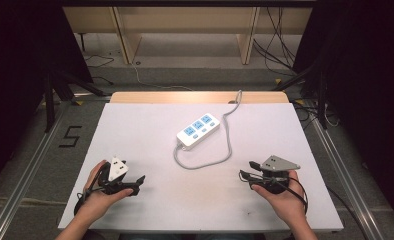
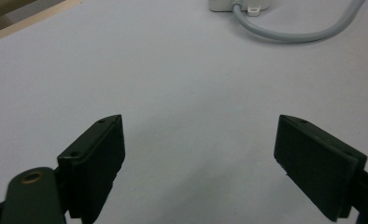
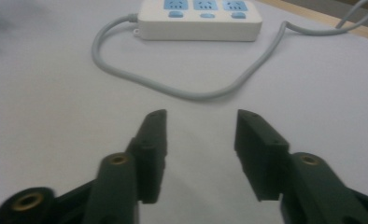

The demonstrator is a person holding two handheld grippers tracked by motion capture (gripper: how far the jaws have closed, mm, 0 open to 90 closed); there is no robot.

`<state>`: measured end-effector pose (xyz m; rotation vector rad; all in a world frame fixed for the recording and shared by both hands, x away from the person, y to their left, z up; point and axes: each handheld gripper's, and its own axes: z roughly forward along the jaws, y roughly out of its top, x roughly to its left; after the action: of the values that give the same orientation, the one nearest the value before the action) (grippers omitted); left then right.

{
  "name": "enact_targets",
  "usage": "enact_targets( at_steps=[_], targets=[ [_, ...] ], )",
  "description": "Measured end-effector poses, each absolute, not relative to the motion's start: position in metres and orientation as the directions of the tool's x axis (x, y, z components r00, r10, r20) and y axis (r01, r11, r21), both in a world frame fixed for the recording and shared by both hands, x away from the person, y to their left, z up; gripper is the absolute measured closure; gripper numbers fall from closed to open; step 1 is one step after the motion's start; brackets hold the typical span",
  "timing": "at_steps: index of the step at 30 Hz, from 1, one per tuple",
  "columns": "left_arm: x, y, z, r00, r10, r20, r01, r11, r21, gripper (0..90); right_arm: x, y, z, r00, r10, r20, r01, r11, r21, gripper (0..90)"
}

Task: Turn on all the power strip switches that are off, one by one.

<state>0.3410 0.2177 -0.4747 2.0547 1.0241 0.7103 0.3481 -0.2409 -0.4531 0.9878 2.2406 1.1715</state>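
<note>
left hand-held gripper gaping, right hand-held gripper parted, power strip ahead between

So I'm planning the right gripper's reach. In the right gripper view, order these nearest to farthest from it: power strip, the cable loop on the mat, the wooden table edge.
1. Cable loop, on the white mat just ahead of the open right gripper.
2. Power strip, beyond the loop, upper centre.
3. Wooden table edge, farthest, at the upper right behind the strip.
</note>
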Motion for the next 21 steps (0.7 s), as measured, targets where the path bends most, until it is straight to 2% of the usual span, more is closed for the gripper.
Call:
enact_targets(
  at_steps=[4,8,21],
  targets=[
    [0.341,0.217,-0.475,0.535,0.831,0.154,0.437,-0.428,0.791,16.5,0.353,-0.232,-0.445,-0.669,0.738,-0.088,0.369,0.432,0.823,79.8],
    [0.341,0.216,-0.475,0.541,0.830,0.137,0.443,-0.420,0.792,16.6,0.361,-0.226,-0.439,-0.668,0.738,-0.099,0.357,0.434,0.827,89.5],
    [0.340,0.213,-0.475,0.546,0.828,0.129,0.446,-0.417,0.792,17.0,0.387,-0.201,-0.433,-0.688,0.721,-0.087,0.384,0.462,0.799,90.0]
  ],
)
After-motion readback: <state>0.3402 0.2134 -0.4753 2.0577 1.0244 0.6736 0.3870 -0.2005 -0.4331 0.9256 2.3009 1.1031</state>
